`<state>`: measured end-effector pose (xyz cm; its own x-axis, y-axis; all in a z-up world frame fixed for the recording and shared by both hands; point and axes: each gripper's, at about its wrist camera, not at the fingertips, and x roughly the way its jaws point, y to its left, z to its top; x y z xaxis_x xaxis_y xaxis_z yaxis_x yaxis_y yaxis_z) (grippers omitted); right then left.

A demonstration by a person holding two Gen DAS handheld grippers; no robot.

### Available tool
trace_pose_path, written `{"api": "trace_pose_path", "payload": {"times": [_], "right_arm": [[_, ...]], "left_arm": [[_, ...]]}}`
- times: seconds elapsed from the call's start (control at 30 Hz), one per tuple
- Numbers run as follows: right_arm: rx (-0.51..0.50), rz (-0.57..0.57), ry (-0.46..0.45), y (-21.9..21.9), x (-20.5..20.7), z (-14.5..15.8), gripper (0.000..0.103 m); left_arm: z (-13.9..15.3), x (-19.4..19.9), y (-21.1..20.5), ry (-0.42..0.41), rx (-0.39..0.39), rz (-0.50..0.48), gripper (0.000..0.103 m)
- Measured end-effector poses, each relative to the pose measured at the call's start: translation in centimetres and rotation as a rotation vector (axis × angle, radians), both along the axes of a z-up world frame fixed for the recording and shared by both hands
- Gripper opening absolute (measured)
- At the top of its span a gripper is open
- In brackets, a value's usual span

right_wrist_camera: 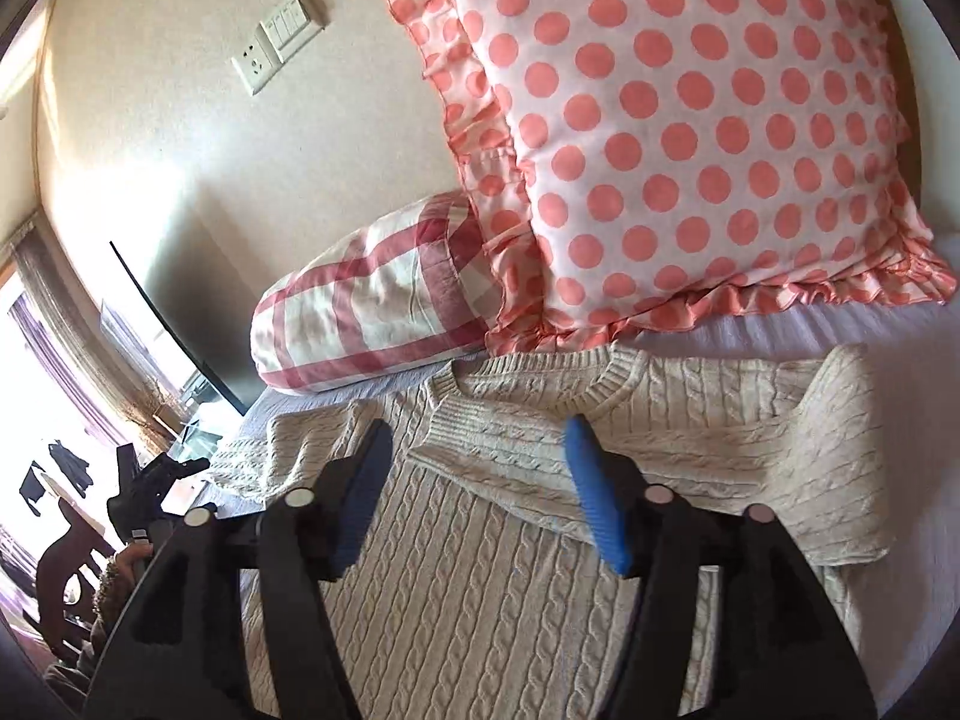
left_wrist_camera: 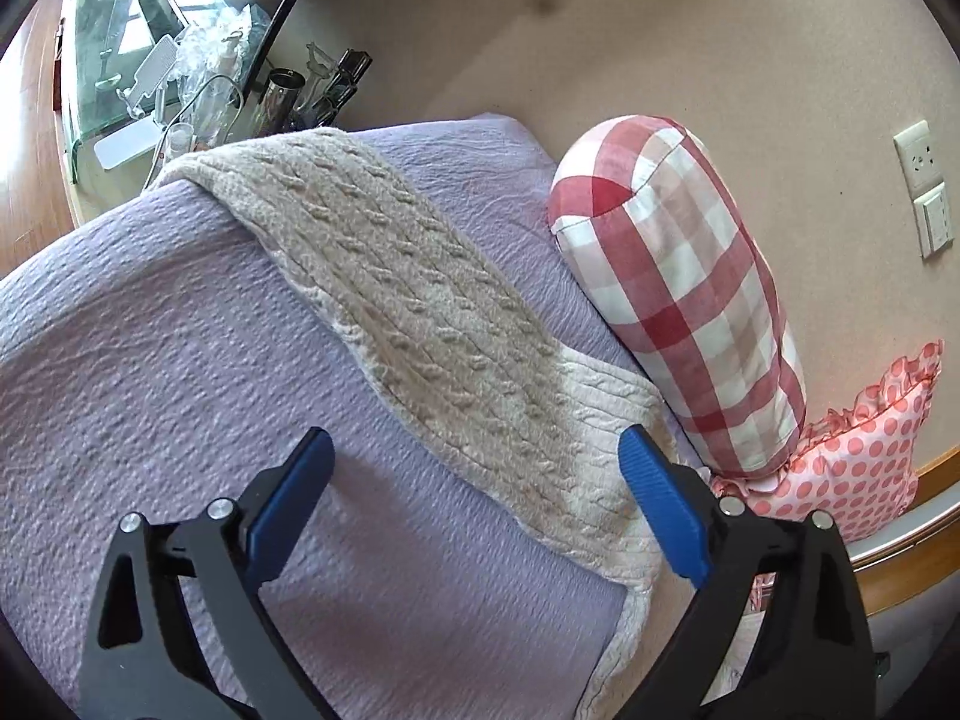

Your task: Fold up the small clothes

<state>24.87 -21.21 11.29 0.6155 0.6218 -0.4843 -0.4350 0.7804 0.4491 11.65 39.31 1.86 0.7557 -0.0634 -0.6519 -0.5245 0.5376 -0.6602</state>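
Note:
A cream cable-knit sweater (right_wrist_camera: 480, 570) lies flat on a lilac bedspread (left_wrist_camera: 150, 360). In the right wrist view its right sleeve (right_wrist_camera: 690, 456) is folded across the chest below the neckline (right_wrist_camera: 540, 396). Its left sleeve (left_wrist_camera: 390, 300) stretches out straight over the bedspread in the left wrist view. My left gripper (left_wrist_camera: 474, 450) is open and empty, just above the base of that sleeve. My right gripper (right_wrist_camera: 477, 438) is open and empty, hovering over the folded sleeve on the chest.
A red-and-white checked bolster (left_wrist_camera: 678, 288) and a pink polka-dot pillow (right_wrist_camera: 690, 138) lie against the wall at the head of the bed. A glass-topped table (left_wrist_camera: 138, 78) with clutter stands beyond the bed's far corner. Wall sockets (left_wrist_camera: 924, 186) are above the pillows.

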Motion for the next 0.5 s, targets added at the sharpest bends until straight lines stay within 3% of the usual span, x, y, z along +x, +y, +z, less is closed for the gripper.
{"api": "trace_pose_path", "payload": {"times": [0.23, 0.4, 0.47, 0.5], "right_arm": [[-0.033, -0.061, -0.014, -3.4, -2.0, -0.8, 0.070], [-0.014, -0.066, 0.020, -3.9, -2.0, -2.4, 0.071], [-0.001, -0.064, 0.027, -4.2, -2.0, -2.8, 0.071], [0.005, -0.062, 0.027, -4.4, -2.1, -2.9, 0.071]], "left_arm": [[-0.9, -0.7, 4.1, -0.058, -0.127, 0.125, 0.070], [-1.1, 0.2, 6.6, -0.053, -0.153, 0.174, 0.061], [-1.2, 0.6, 7.9, -0.032, -0.164, 0.205, 0.050], [-1.2, 0.8, 8.6, -0.001, -0.149, 0.221, 0.035]]}}
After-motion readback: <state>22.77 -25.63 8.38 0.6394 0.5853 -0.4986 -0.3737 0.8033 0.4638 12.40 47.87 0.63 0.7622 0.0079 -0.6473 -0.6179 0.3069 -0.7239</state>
